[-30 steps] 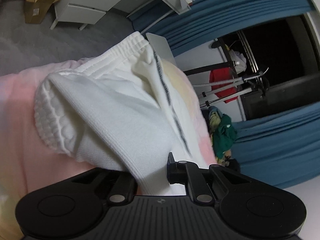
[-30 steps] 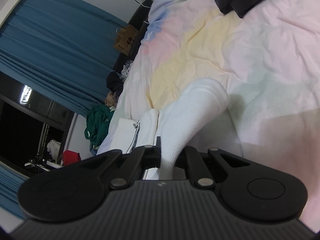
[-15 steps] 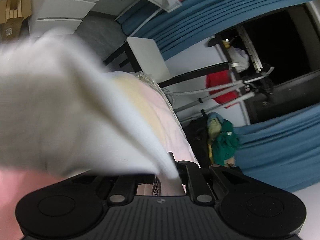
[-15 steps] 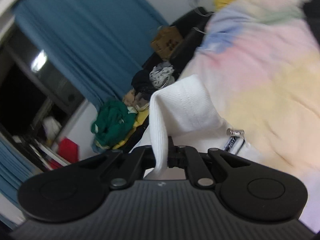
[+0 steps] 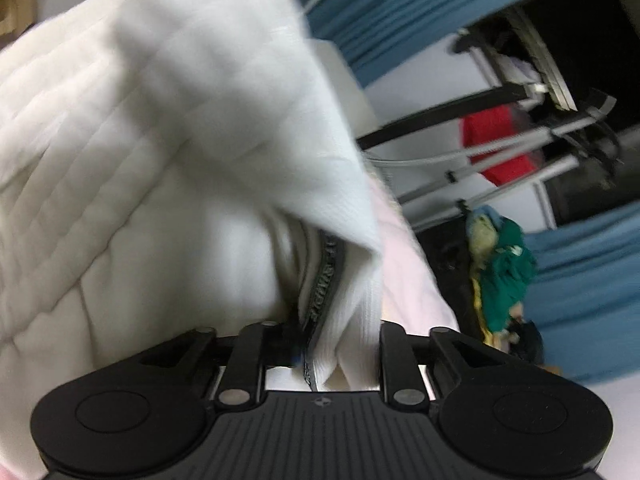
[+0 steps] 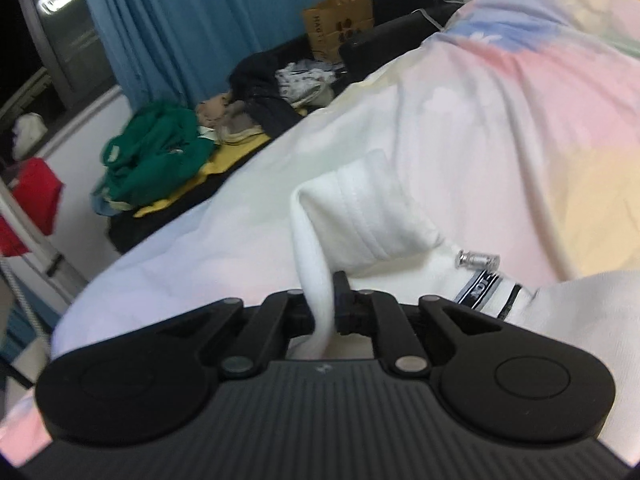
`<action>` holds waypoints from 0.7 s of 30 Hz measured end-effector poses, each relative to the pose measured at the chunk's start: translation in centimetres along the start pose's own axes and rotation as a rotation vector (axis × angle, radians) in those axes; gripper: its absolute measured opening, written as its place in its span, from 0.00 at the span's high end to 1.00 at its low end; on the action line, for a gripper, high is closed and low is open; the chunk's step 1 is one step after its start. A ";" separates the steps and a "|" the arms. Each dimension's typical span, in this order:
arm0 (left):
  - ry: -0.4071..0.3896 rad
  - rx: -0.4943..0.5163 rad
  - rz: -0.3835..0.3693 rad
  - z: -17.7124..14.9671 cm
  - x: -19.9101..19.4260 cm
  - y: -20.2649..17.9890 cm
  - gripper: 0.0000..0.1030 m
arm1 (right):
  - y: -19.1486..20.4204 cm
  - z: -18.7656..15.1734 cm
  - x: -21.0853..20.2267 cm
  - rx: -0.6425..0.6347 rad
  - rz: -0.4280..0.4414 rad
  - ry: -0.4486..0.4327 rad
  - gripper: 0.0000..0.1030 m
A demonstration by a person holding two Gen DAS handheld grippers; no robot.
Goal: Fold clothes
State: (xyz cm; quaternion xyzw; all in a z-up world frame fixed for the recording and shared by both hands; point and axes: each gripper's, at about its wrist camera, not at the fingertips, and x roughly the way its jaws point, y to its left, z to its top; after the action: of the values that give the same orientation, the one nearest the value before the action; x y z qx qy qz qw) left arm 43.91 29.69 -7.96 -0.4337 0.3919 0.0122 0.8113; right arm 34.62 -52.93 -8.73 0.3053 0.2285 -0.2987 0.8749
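Observation:
A white knit garment with a ribbed cuff and a dark lettered drawstring fills the left wrist view. My left gripper is shut on a thick fold of it, fabric bunched between the fingers. In the right wrist view my right gripper is shut on a ribbed white edge of the same garment, which lies on the pastel bedspread. The drawstring's metal tip lies just right of the gripper.
A pile of green and dark clothes and a brown paper bag lie on a dark sofa beyond the bed. Blue curtains, a metal rack with a red garment and a green heap stand to the right.
Both grippers lifted and swung the garment over itself. The white fabric now lies folded close in front of the left gripper, and the right gripper has come down near the bedspread.

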 end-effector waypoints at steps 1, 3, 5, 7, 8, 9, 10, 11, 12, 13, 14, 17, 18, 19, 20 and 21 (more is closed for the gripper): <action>-0.005 0.019 -0.015 -0.2 -0.9 0.1 0.70 | -0.6 0.0 -0.6 0.028 0.032 0.007 0.85; -0.025 0.066 -0.038 -1.2 -3.2 0.3 0.52 | -2.0 0.0 -2.4 0.091 0.097 0.005 0.72; -0.048 0.112 -0.066 -2.3 -5.6 0.5 0.47 | -3.7 -0.4 -4.8 0.147 0.148 -0.005 0.46; -0.048 0.143 -0.130 -4.0 -8.3 0.9 0.46 | -5.6 -1.0 -7.3 0.194 0.188 -0.014 0.37; -0.046 0.142 -0.164 -5.1 -9.7 1.2 0.44 | -6.5 -1.3 -8.6 0.218 0.208 -0.018 0.37; -0.049 0.131 -0.188 -6.1 -10.9 1.6 0.41 | -7.5 -1.5 -9.8 0.241 0.228 -0.022 0.37; -0.054 0.116 -0.200 -7.0 -11.9 2.2 0.40 | -8.4 -1.8 -11.1 0.264 0.248 -0.026 0.36; -0.058 0.102 -0.208 -8.2 -12.8 2.6 0.37 | -9.4 -2.2 -12.3 0.289 0.267 -0.023 0.36; -0.057 0.090 -0.211 -9.1 -13.5 2.9 0.34 | -10.3 -2.7 -13.2 0.313 0.281 0.005 0.36; -0.051 0.077 -0.208 -9.8 -14.1 3.4 0.32 | -10.9 -3.2 -13.8 0.333 0.293 0.042 0.36; -0.046 0.065 -0.201 -10.6 -14.5 3.8 0.28 | -11.5 -3.8 -14.3 0.350 0.305 0.082 0.36; -0.023 0.023 -0.151 -12.3 -15.8 6.2 0.26 | -12.8 -5.9 -15.3 0.373 0.328 0.182 0.36; -0.014 0.006 -0.141 -12.5 -15.9 7.1 0.25 | -13.0 -6.7 -15.3 0.381 0.344 0.206 0.36; -0.007 -0.014 -0.136 -12.5 -15.8 8.1 0.25 | -13.3 -7.4 -15.3 0.388 0.361 0.232 0.36; -0.007 -0.028 -0.136 -12.4 -15.6 9.0 0.24 | -13.3 -8.2 -14.9 0.394 0.377 0.266 0.35; -0.011 -0.038 -0.141 -12.1 -15.2 9.7 0.24 | -13.2 -8.8 -14.4 0.401 0.392 0.312 0.35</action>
State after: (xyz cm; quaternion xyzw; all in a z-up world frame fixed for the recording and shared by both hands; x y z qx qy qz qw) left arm 22.36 31.95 -8.68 -0.4754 0.3557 -0.0352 0.8039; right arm 13.66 -49.88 -11.84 0.5520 0.2333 -0.1130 0.7926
